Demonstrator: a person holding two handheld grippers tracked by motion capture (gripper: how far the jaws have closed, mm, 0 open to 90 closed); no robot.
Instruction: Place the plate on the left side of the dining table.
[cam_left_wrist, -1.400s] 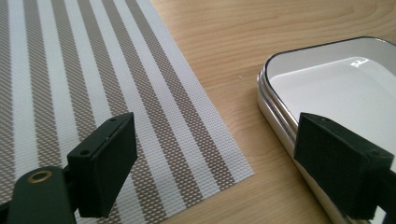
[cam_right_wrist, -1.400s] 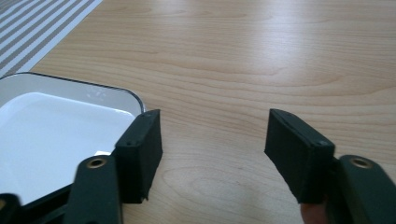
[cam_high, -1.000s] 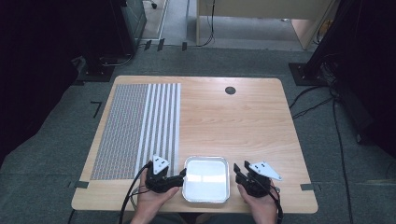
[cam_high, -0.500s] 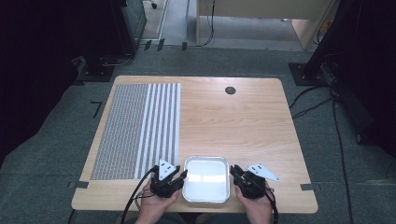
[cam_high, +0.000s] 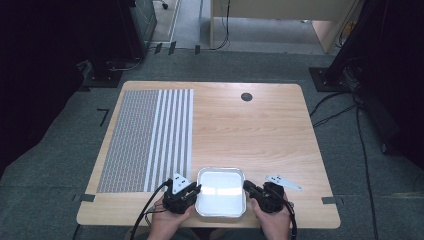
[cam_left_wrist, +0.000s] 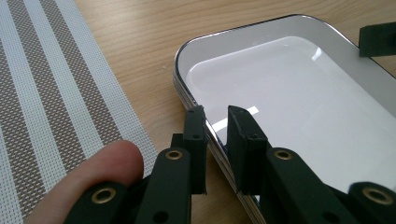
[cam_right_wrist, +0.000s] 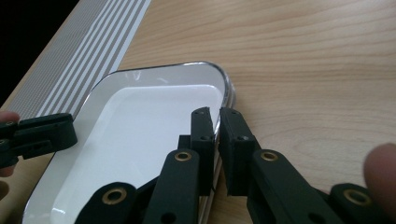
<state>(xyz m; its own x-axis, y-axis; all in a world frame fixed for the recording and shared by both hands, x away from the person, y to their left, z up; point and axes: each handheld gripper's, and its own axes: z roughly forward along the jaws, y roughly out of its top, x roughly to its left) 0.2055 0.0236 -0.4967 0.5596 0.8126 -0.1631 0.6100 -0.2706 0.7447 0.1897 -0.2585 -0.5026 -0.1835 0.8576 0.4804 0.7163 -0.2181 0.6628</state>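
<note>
A white rectangular tray (cam_high: 220, 171) with a shiny metal rim lies at the table's near edge, and nothing is in it. My left gripper (cam_high: 196, 190) is at its left side. In the left gripper view the jaws (cam_left_wrist: 216, 133) straddle the tray's rim (cam_left_wrist: 224, 37) with a small gap still showing. My right gripper (cam_high: 247, 188) is at the tray's right side. In the right gripper view its jaws (cam_right_wrist: 217, 126) are pinched on the rim (cam_right_wrist: 140, 70). A hand holds each gripper.
A striped woven placemat (cam_high: 150, 140) covers the table's left part, close beside the tray. A black round grommet (cam_high: 246, 96) sits at the far middle. Bare wood spreads beyond and right of the tray. Cables trail off the near edge.
Both grippers have moved inward from either side of the tray onto its left and right rims. The tray has stayed in place.
</note>
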